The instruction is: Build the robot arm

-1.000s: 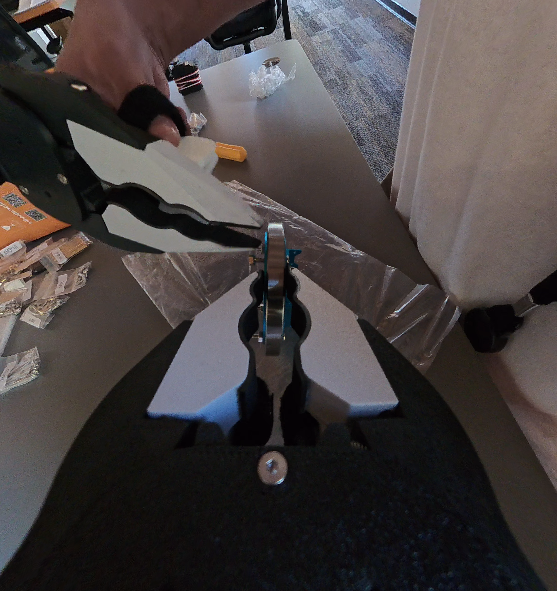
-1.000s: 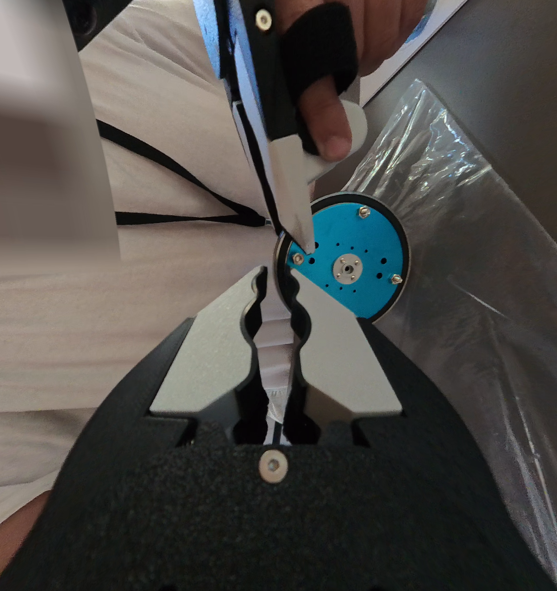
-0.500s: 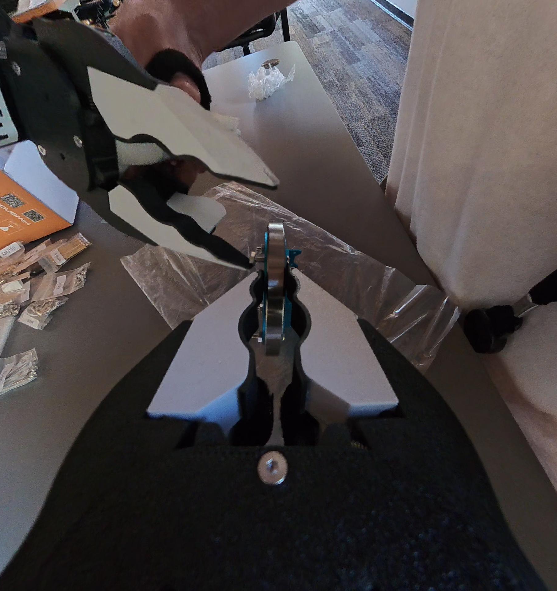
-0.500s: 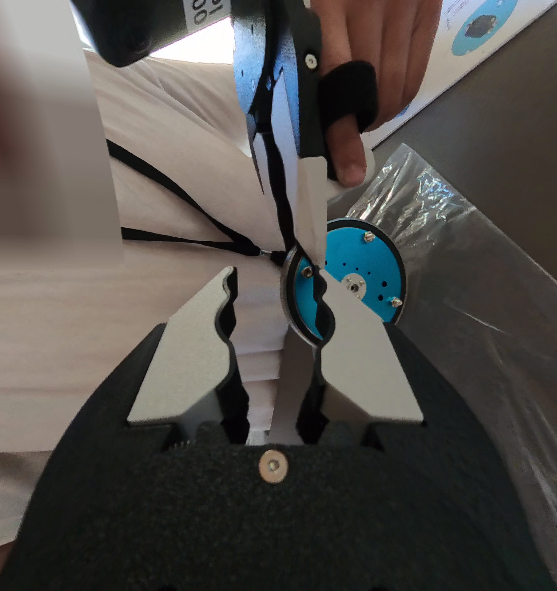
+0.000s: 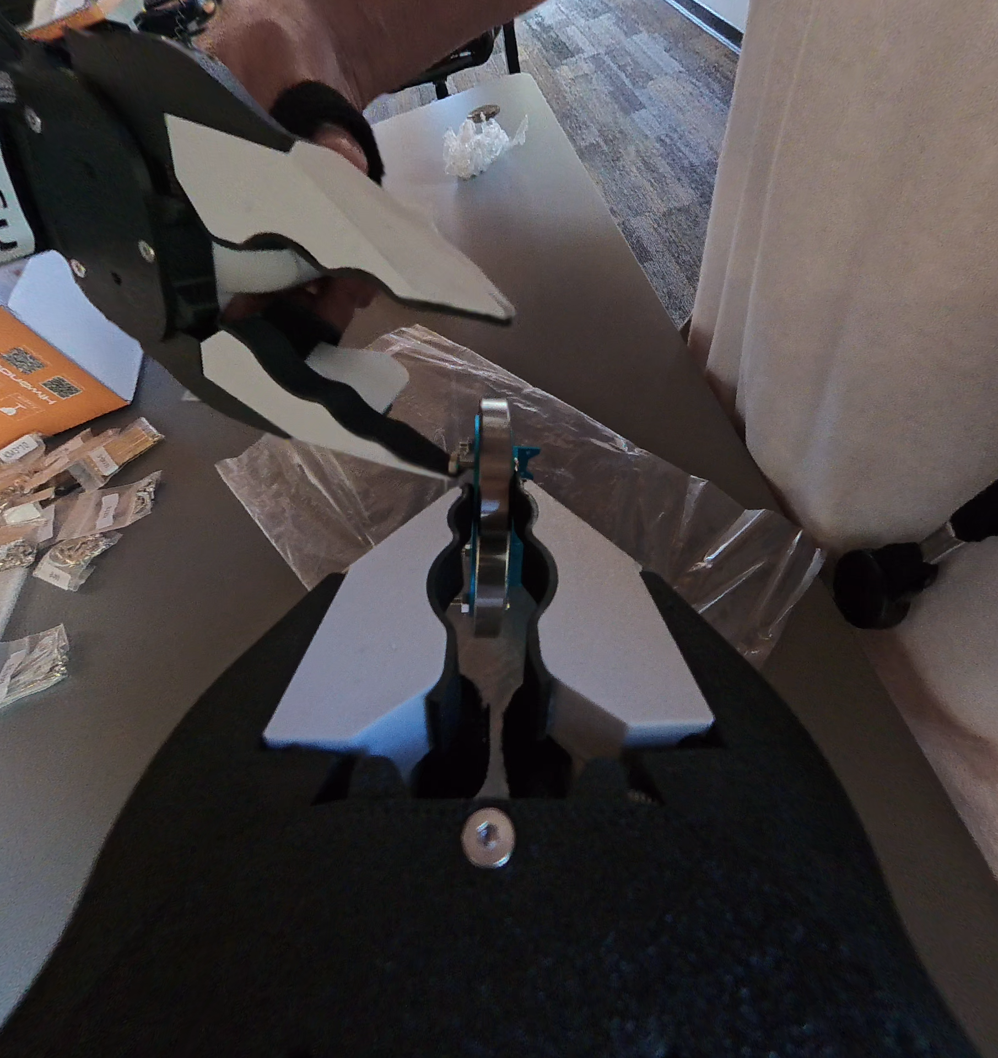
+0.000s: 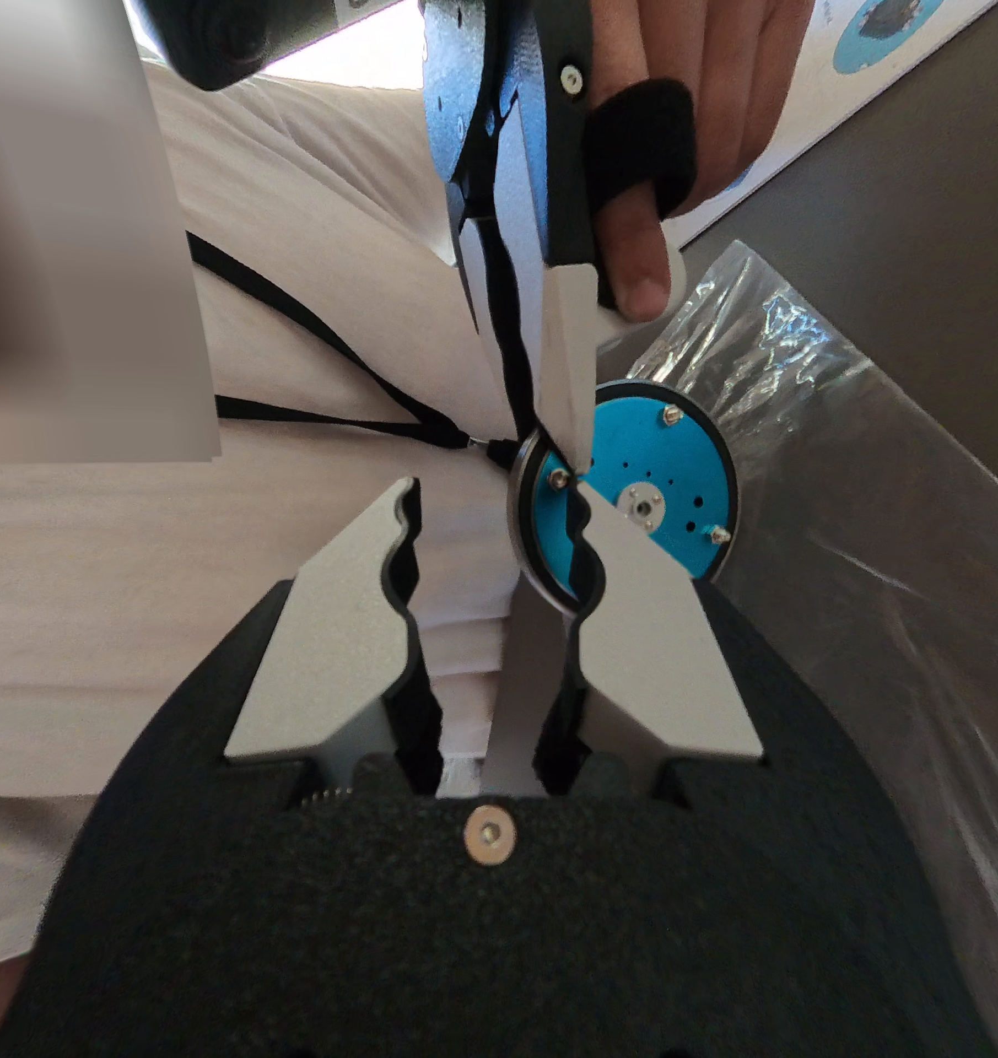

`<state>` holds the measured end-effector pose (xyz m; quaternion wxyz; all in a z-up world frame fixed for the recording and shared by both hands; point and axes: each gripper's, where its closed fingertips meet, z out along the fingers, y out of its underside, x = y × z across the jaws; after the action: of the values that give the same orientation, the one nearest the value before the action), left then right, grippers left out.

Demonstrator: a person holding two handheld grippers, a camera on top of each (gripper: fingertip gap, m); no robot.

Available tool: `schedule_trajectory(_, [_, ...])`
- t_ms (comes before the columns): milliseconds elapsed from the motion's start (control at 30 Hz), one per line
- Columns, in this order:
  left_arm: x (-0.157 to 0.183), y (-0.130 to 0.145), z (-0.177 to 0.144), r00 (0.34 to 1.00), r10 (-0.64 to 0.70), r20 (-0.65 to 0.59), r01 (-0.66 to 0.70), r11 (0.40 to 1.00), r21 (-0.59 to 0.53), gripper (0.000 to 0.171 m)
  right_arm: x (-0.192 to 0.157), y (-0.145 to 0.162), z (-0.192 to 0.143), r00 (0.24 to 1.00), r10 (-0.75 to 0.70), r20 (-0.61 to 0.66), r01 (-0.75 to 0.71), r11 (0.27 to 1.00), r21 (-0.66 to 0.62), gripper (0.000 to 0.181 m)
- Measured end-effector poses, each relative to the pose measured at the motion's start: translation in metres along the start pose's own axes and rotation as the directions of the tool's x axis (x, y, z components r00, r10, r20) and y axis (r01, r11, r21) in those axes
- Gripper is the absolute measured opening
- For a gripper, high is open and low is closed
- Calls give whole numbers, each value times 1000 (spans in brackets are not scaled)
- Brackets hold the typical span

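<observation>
My left gripper (image 5: 493, 489) is shut on a round disc (image 5: 493, 458) with a blue face and a silver rim, and holds it edge-on above the table. In the right wrist view the disc's blue face (image 6: 657, 458) shows several small screws, and the left gripper (image 6: 565, 461) comes down from above, clamped on its rim. My right gripper (image 6: 496, 492) is open and empty. Its right finger (image 6: 645, 601) lies across the blue face. In the left wrist view the right gripper (image 5: 479, 389) reaches in from the upper left, its lower fingertip at a screw on the disc.
A clear plastic bag (image 5: 599, 458) lies on the grey table (image 5: 542, 240) under the disc. Small bags of hardware (image 5: 55, 498) and an orange box (image 5: 21, 383) are at the left, with crumpled plastic (image 5: 476, 143) at the far end. A person in white clothing (image 5: 886, 286) stands at the right edge.
My right gripper has opened, its jaws spreading apart beside the disc, and it has drawn back a little. The left gripper and the disc have stayed put.
</observation>
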<state>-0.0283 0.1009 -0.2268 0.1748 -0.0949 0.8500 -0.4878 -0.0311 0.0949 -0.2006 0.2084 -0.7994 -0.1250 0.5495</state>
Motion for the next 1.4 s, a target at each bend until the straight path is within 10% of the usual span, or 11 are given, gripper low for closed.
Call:
schedule_trajectory(100, [-1,1,-1,1000,-4,2,4,1000,-3,13,-12,4,-12,999,10,33,-10,1000,-16,28])
schedule_trajectory(333, [0,0,-1,1000,-3,-6,3,1000,1,13,3,-3,4,1000,-28,-11,28,1000,-1,57])
schedule_trajectory(500, [-1,0,-1,1000,-5,-1,5,1000,2,13,-14,2,-10,997,12,72,-11,1000,-6,27])
schedule_trajectory(667, [0,0,-1,1000,-7,-3,7,1000,6,13,9,0,-4,999,-7,-36,7,1000,-1,57])
schedule_trajectory(867, [0,0,-1,1000,-1,-3,1,1000,5,13,-15,3,-9,995,27,94,-27,1000,-3,27])
schedule_trajectory(1167, [1,0,-2,1000,-3,-8,3,1000,9,13,-10,1,0,995,62,78,-62,998,1,60])
schedule_trajectory(1233, [0,1,-3,1000,-2,1,2,1000,5,13,-30,-10,-13,978,45,205,-65,994,92,32])
schedule_trajectory(1400, [0,0,-3,1000,2,1,-2,1000,2,13,5,0,1,998,63,20,-64,997,46,64])
